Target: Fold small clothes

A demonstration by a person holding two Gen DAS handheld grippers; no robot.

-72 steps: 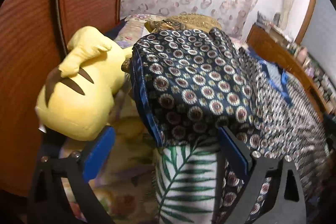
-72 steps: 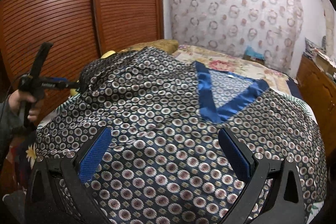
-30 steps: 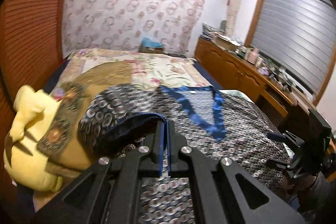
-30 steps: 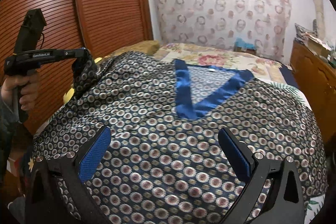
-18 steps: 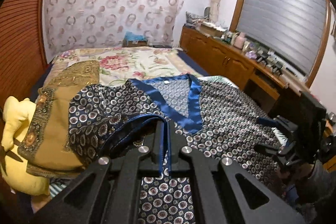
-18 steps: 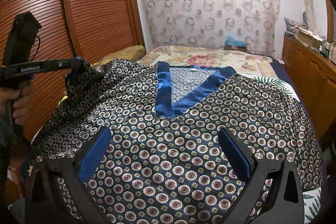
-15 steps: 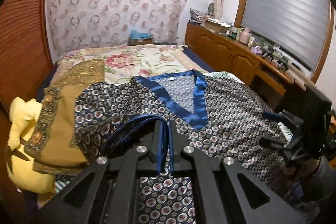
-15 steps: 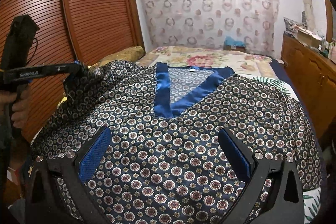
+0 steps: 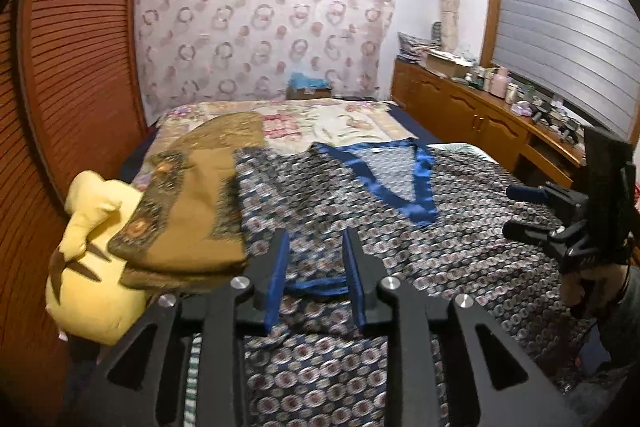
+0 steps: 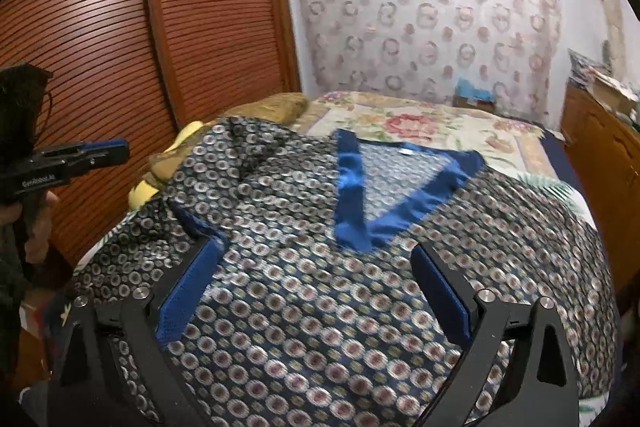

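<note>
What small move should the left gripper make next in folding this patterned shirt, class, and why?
Probably draw the left gripper back clear of the shirt. Its jaws are opening, and the blue-trimmed sleeve already lies folded in over the body, no longer pinched, so the fold looks placed.

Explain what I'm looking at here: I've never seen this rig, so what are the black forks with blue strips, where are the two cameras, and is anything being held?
No robot: a person holds a pistol-grip tool in each hand, each with a camera looking along its fingers. The left view shows the left gripper; its jaws are opening, with the shirt's blue-edged sleeve hem lying loose between them. The right view shows the right gripper, its wide jaws narrowing slightly, holding nothing. A patterned shirt with a blue V-neck is spread over the bed. Beside it sit a yellow plush toy and a brown cushion.
</note>
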